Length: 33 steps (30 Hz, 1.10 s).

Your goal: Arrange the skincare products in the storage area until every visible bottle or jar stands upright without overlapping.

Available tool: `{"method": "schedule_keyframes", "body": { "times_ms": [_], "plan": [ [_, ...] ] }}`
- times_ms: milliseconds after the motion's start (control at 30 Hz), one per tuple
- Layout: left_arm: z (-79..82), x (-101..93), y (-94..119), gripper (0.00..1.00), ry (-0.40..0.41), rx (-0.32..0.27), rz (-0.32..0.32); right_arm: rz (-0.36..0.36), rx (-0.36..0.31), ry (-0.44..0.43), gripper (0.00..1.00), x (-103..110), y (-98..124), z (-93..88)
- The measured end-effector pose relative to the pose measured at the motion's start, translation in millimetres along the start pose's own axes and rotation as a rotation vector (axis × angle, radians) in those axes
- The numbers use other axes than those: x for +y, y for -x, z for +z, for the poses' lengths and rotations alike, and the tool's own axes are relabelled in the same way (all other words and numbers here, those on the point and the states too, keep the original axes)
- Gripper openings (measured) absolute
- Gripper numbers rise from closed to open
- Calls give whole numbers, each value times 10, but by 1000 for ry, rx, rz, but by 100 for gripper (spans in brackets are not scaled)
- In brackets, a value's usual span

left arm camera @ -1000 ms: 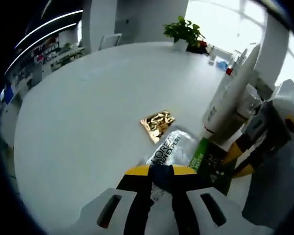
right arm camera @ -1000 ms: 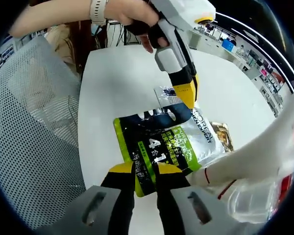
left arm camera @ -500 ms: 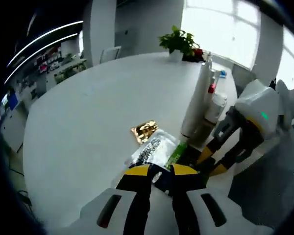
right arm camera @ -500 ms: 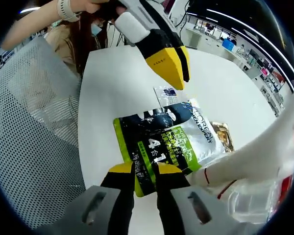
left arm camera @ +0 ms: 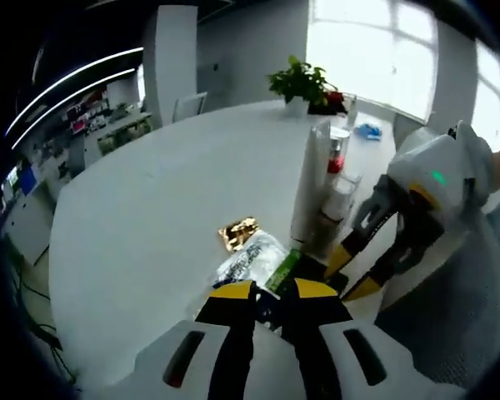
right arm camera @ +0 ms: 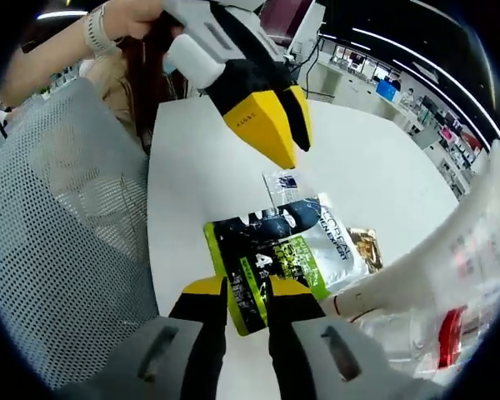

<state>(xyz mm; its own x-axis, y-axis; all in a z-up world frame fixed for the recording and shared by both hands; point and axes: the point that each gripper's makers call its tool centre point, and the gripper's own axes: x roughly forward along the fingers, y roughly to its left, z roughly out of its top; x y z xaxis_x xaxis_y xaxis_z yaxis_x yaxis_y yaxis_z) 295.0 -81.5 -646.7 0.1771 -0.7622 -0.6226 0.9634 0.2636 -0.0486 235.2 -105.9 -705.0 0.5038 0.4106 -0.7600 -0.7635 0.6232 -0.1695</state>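
Observation:
A green and black sachet (right arm camera: 275, 250) with a silver half (left arm camera: 250, 258) lies on the white table (left arm camera: 150, 192). My right gripper (right arm camera: 248, 292) is shut on its near edge, and it enters the left gripper view from the right (left arm camera: 352, 273). My left gripper (left arm camera: 272, 292) hangs above the table, shut and with nothing in it; its yellow tips (right arm camera: 290, 157) hover over a small clear sachet (right arm camera: 281, 182). A gold sachet (left arm camera: 237, 233) lies beside the silver one. A tall white tube (left arm camera: 308, 192), a red-capped bottle (left arm camera: 337, 158) and a clear jar (left arm camera: 337, 200) stand close behind.
A grey mesh chair (right arm camera: 58, 233) sits at the table's edge beside the right gripper. A potted plant (left arm camera: 300, 79) and small items stand at the far side. A person's hand with a wristband (right arm camera: 108, 21) holds the left gripper.
My left gripper has lifted off the small clear sachet, which stayed on the table, and risen. The right gripper keeps its hold on the green and black sachet.

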Motion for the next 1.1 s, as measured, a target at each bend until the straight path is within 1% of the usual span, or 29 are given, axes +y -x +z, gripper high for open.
{"method": "schedule_keyframes", "body": {
  "times_ms": [233,400,500,767,833,900,967,1100],
  "plan": [
    [7,-123,63,16,-8,-12,-7,-38,-57,-22,20,-37,226,114],
    [13,-176,107,19,-15,-20,-1,-64,-108,-59,21,-36,382,189],
    [31,-210,144,20,-18,-27,0,-81,-127,-71,23,-48,465,225],
    [118,-292,230,26,-19,-62,4,-133,-190,-98,28,-110,718,372],
    [139,-313,256,28,-24,-71,7,-152,-204,-107,30,-137,775,386],
    [157,-325,286,30,-20,-79,12,-174,-223,-139,33,-180,828,391],
    [169,-346,310,31,-17,-91,10,-180,-228,-156,35,-201,864,379],
    [161,-382,337,35,-19,-93,9,-226,-228,-189,41,-290,950,323]
  ]
}}
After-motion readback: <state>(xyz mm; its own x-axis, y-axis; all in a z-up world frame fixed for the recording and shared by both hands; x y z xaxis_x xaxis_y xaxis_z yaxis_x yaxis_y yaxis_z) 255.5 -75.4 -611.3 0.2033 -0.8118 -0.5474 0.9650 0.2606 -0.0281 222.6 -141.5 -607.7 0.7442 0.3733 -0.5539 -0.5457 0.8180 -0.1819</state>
